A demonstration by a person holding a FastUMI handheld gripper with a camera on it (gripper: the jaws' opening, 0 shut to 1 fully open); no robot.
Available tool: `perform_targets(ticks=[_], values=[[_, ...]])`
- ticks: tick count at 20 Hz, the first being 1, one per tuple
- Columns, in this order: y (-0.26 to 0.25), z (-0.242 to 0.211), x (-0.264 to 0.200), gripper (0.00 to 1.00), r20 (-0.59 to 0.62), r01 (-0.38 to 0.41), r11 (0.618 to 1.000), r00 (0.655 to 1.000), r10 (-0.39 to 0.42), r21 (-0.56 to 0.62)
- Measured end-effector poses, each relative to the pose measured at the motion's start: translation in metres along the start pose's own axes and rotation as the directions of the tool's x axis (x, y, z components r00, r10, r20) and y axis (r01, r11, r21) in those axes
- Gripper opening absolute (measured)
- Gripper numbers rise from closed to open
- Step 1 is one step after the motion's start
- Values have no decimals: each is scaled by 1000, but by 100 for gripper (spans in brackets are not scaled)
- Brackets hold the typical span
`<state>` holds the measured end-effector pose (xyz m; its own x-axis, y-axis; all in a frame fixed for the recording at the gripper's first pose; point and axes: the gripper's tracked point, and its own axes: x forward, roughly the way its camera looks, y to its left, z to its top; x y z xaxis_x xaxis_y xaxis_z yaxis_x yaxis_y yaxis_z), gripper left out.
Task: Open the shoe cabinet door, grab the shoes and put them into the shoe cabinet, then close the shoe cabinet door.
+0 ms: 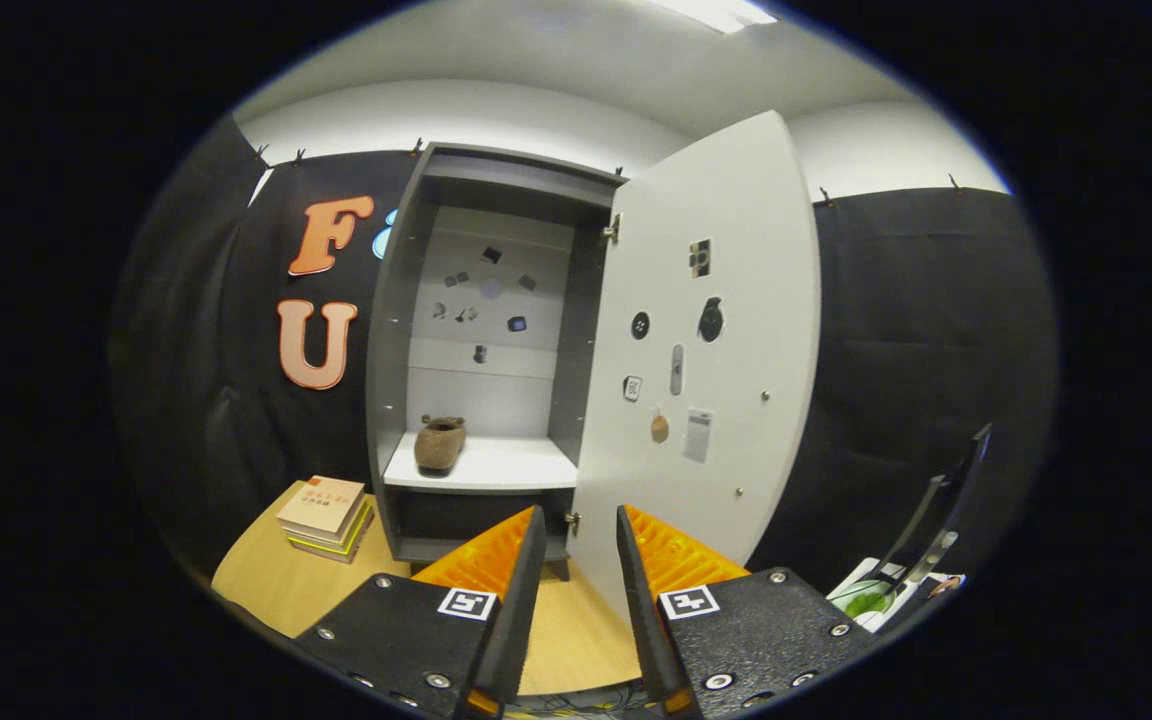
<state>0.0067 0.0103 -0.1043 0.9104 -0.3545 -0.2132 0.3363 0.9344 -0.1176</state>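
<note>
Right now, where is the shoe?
In the gripper view, the shoe stands on the left part of the cabinet shelf, beyond the open gripper, left of the open door.

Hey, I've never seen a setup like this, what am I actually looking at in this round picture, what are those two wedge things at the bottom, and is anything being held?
This is a handheld gripper: a tool with two fingers that a person carries and works by hand. A wide-angle camera rides on it and looks forward along the fingers, so they show at the bottom and straight lines look bent. The fingers stand apart with nothing between them, so nothing is held.

Beyond them stands a grey shoe cabinet on a wooden table. Its door is swung open to the right, with small stickers or fittings on its inner face. One brown shoe sits on the white shelf inside. A stack of books lies on the table left of the cabinet. At the far right is a dark stand, too cut off to identify.
</note>
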Motion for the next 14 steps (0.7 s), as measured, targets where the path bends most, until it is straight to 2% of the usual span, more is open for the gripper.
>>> perform_targets(ticks=[7,14], values=[[52,-59,22,47,-114,-101,995,988,102,16],[85,-145,64,47,-240,-176,984,954,180,39]])
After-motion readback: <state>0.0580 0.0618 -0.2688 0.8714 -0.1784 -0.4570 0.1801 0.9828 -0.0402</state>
